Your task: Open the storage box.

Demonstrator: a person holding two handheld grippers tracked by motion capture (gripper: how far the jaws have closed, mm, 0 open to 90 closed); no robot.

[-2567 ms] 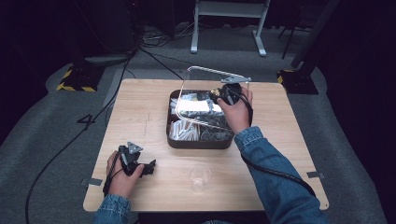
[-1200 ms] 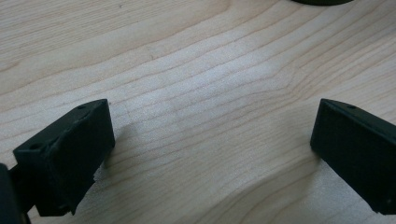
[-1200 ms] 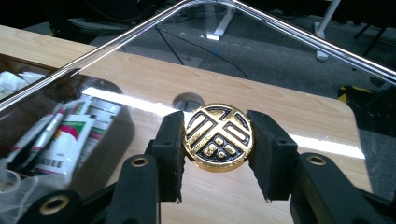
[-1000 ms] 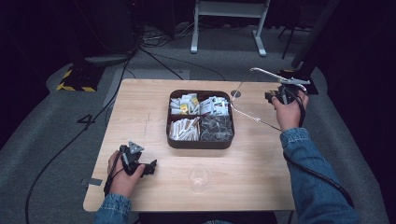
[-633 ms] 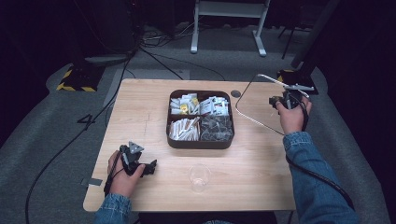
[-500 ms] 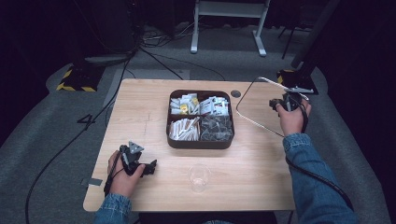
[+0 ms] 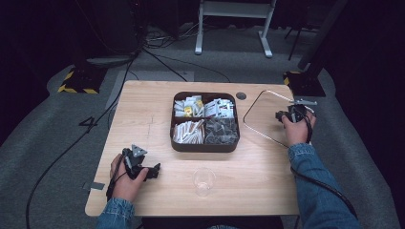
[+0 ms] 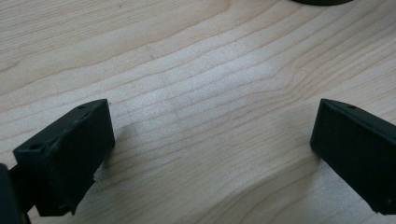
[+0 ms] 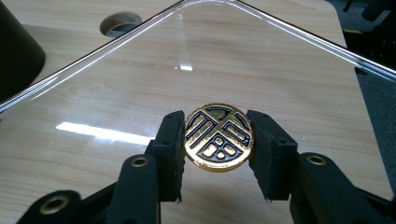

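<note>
A clear square lid (image 7: 267,117) with a round gold knob (image 9: 218,136) hangs low over the table's right side, beside the dark compartment box (image 7: 204,148). My right gripper (image 7: 290,114) is shut on that knob, one black pad on each side (image 9: 218,140). The lid's glassy pane (image 9: 187,60) stretches away from the jaws; whether it touches the wood I cannot tell. The box stands uncovered, with packets in its compartments. At the front left my left gripper (image 7: 149,170) rests on the table, its jaws (image 8: 210,149) wide apart over bare wood.
A clear drinking glass (image 7: 203,181) stands in front of the box near the front edge. A round cable hole (image 7: 241,96) sits behind the lid's far corner (image 9: 120,21). The table's right edge (image 7: 305,157) runs close to my right hand.
The right gripper lifted the lid off the box, carried it to the right and has lowered it toward the table. The left gripper has stayed put.
</note>
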